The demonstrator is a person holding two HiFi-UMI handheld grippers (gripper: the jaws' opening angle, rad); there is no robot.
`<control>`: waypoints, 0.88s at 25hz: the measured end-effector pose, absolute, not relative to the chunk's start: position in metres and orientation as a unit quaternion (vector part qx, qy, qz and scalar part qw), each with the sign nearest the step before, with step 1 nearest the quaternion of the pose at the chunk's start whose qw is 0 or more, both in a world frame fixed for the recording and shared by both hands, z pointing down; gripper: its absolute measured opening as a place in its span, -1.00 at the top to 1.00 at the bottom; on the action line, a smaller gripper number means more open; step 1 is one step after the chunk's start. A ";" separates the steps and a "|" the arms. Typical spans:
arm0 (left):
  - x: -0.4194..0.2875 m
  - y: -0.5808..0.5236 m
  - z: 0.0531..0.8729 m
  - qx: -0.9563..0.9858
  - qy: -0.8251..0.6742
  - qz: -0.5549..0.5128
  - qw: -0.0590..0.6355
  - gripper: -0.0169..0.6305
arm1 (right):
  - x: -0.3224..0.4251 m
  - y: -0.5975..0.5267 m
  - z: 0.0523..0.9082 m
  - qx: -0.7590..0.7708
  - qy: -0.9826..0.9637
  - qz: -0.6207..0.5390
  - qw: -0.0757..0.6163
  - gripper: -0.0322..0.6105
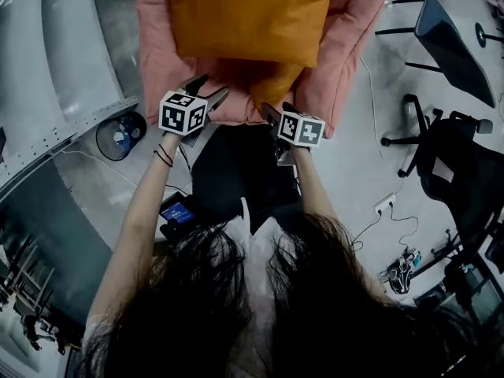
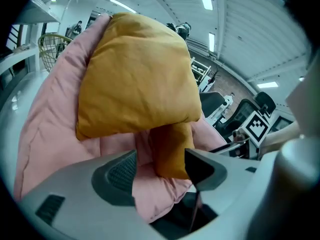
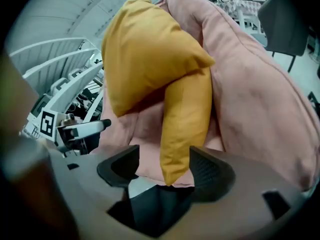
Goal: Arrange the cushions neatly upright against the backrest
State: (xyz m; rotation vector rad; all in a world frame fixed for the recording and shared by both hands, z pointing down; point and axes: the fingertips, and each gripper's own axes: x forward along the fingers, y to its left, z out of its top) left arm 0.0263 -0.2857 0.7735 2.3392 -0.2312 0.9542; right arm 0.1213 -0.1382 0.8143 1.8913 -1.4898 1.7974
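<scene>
While both pairs of jaws stand apart and press on nothing, the right gripper [image 3: 165, 166] and the left gripper [image 2: 160, 166] each straddle the narrow end of the lower cushion [image 3: 185, 119], which lies slumped edge-on at the front edge of the pink seat [image 3: 260, 99]. Closing here may pinch seat fabric too, and lifting could topple the upper cushion [image 3: 150, 49] leaning over it against the backrest

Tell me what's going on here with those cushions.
A person is working two handheld grippers at the front of a pink padded chair. Both the left gripper and right gripper are open, each with the tip of the lower mustard cushion between its jaws, not clamped. The upper mustard cushion rests on top of it; they aren't tidied yet.
</scene>
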 end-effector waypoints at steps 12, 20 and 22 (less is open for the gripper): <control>-0.024 -0.270 0.783 0.855 -0.145 0.338 0.365 0.00 | 0.126 -0.146 0.889 0.651 -0.392 0.628 0.168 0.21; -0.022 -0.273 0.777 0.852 -0.159 0.322 0.380 0.00 | 0.128 -0.137 0.849 0.601 -0.452 0.648 0.118 0.45; -0.014 -0.275 0.775 0.853 -0.155 0.319 0.382 0.00 | 0.129 -0.134 0.833 0.592 -0.465 0.650 0.103 0.48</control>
